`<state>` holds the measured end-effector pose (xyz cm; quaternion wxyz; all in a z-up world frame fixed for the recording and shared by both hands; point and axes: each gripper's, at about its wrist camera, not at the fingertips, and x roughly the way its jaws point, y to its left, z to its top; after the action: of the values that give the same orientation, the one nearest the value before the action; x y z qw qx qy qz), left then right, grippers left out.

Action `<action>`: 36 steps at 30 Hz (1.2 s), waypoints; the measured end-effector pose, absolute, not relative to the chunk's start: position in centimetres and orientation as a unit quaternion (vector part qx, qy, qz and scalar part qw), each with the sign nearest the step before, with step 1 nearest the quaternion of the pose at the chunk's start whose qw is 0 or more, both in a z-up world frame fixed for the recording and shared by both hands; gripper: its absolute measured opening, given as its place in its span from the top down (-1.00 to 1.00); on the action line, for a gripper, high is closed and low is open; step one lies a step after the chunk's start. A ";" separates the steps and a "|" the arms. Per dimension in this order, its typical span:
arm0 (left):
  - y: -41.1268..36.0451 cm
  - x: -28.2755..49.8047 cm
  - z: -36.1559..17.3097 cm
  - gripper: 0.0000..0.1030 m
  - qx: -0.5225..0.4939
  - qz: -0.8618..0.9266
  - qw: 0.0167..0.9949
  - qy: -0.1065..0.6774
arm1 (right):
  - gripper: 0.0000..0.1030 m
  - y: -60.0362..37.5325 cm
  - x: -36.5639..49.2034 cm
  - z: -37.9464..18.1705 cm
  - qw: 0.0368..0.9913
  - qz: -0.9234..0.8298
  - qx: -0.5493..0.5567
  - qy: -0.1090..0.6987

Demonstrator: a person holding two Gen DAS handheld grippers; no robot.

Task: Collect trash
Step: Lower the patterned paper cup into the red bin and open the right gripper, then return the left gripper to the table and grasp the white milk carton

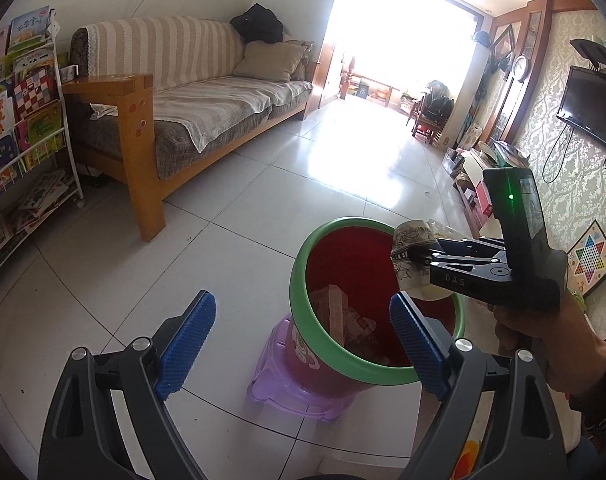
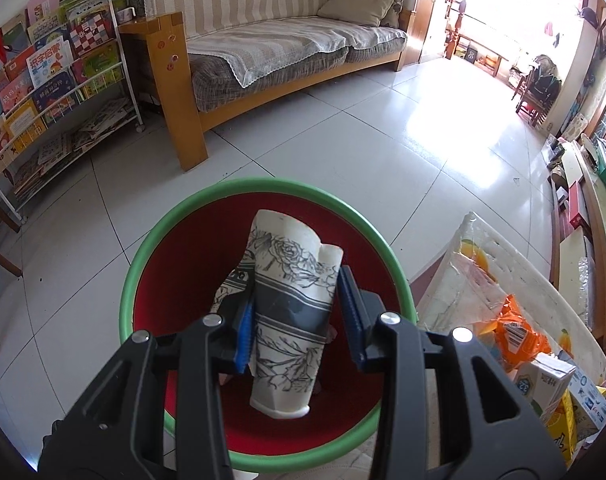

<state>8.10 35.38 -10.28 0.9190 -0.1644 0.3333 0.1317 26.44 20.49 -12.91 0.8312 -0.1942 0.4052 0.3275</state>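
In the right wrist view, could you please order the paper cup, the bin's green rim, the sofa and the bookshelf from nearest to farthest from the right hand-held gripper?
1. Paper cup: between the right hand-held gripper's fingers.
2. Green rim: just below, ringing the cup.
3. Sofa and bookshelf: far across the floor, too close to call.

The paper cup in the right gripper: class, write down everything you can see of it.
The paper cup is white with black line-drawn flowers and a dark grey band around its middle. It looks like thin paper, crumpled and squashed, with its rim dented. The right gripper is shut on it, blue fingers pressing its sides at the band. It hangs above the open mouth of the red bin with a green rim, one end pointing down and towards the camera. Nothing else visibly touches it.
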 end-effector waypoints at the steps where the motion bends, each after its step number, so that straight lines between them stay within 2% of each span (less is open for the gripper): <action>1: 35.3 8.1 -10.2 -0.65 -0.165 0.130 0.919 0.333 | 0.17 20.7 26.5 -13.0 0.829 0.330 -0.195 0.408; 2: 35.2 8.1 -10.2 -0.65 -0.164 0.129 0.919 0.333 | 0.03 21.2 26.6 -13.0 0.827 0.330 -0.197 0.409; 4: 35.0 8.2 -9.9 -0.65 -0.160 0.127 0.921 0.333 | -0.71 21.3 26.4 -12.5 0.837 0.319 -0.202 0.395; 6: 34.6 8.2 -9.8 -0.65 -0.160 0.126 0.921 0.333 | -0.91 21.1 25.9 -11.8 0.845 0.319 -0.196 0.382; 11: 33.9 8.7 -9.3 -0.66 -0.152 0.121 0.922 0.335 | -0.91 19.9 24.8 -10.7 0.845 0.325 -0.192 0.378; 14: 32.8 8.9 -8.6 -0.84 -0.143 0.122 0.925 0.331 | -0.91 17.9 24.0 -9.6 0.850 0.325 -0.182 0.372; 24: 26.7 11.4 -7.3 -0.84 -0.115 0.073 0.929 0.345 | -0.91 5.5 21.3 -5.9 0.884 0.287 -0.114 0.351; 36: 12.9 15.7 -7.4 -0.85 -0.072 -0.027 0.923 0.378 | -0.91 -11.7 17.3 -4.7 0.926 0.180 -0.079 0.322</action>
<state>15.72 12.92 -7.38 0.9228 -0.0724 0.3776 -0.0267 17.33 -11.75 -4.70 0.9261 -0.0792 0.3220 0.1802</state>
